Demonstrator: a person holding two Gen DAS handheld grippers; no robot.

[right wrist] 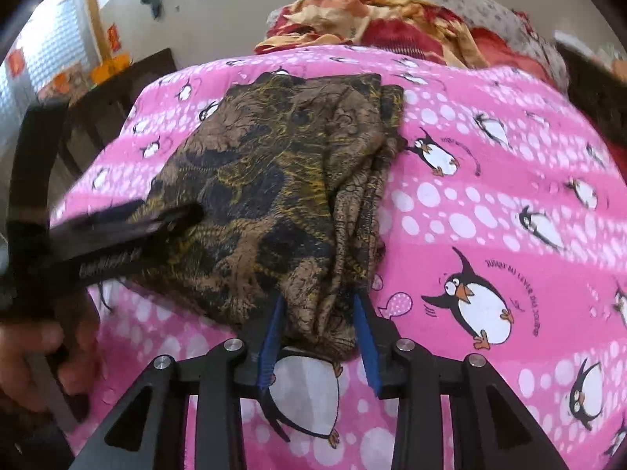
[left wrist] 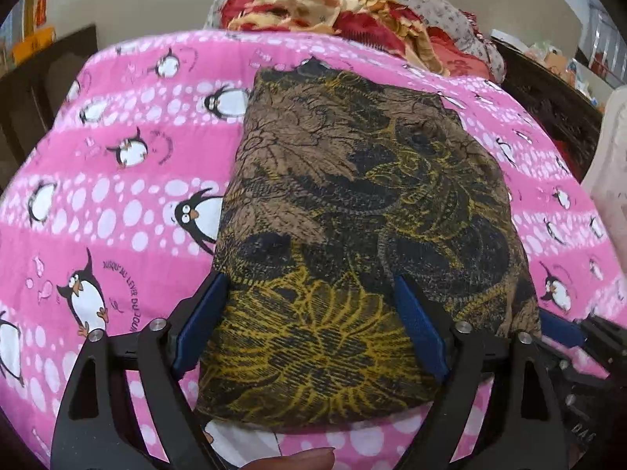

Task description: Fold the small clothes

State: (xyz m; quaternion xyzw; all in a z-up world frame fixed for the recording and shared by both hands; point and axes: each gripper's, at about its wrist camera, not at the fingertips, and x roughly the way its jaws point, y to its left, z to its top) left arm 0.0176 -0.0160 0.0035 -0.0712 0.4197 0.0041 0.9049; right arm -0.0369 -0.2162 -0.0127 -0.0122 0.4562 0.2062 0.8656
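Observation:
A brown, black and yellow patterned garment (left wrist: 352, 203) lies folded into a narrow bundle on the pink penguin sheet (left wrist: 117, 180). My left gripper (left wrist: 309, 293) is open, its blue pads (left wrist: 203, 321) straddling the bundle's near end. In the right wrist view the same garment (right wrist: 274, 180) lies on the sheet (right wrist: 490, 196). My right gripper (right wrist: 319, 305) has its blue pads (right wrist: 274, 337) on either side of the garment's bunched near corner, pinching it. The left gripper (right wrist: 129, 227) shows there at the left, over the garment's left edge.
A heap of red, orange and floral bedding (left wrist: 345, 11) lies at the far end of the bed. Dark wooden furniture (left wrist: 43, 78) stands to the left and more dark furniture (left wrist: 548, 105) to the right. A hand (right wrist: 43, 356) holds the left gripper.

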